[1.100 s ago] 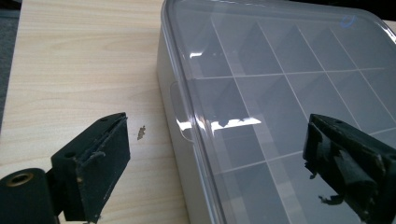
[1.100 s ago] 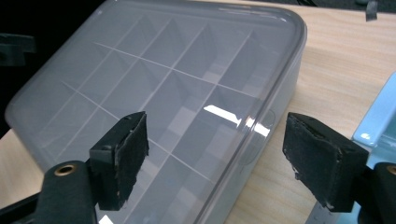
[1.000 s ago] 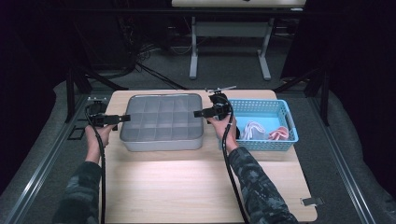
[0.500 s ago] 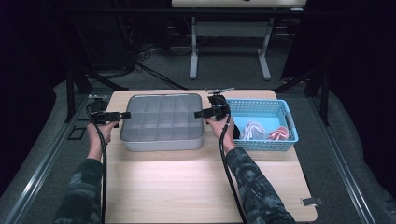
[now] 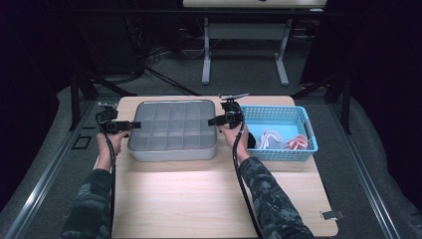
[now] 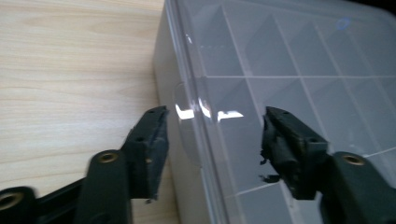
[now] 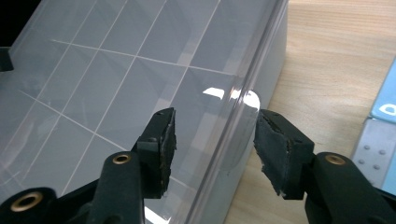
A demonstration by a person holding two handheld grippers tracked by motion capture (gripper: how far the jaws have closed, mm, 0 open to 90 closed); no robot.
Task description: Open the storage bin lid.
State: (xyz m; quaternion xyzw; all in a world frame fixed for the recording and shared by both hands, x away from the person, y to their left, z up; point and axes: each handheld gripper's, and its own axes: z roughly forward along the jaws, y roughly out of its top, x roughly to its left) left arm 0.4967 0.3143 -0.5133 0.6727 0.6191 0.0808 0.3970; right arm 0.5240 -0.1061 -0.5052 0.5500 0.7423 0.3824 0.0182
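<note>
A grey compartment box with a clear lid sits on the wooden table. My left gripper is at the box's left end and my right gripper at its right end. In the left gripper view, the left gripper straddles the lid's rim, one jaw beside the wall and one over the lid. In the right gripper view, the right gripper straddles the opposite rim the same way. Both pairs of jaws have just been closing. A gap still shows at the pads.
A blue basket stands right of the box, close to my right hand, and holds a white bundle and a pink one. Bare wood stretches toward the table's near edge. Beyond the table's far edge are dark floor, cables and a stand.
</note>
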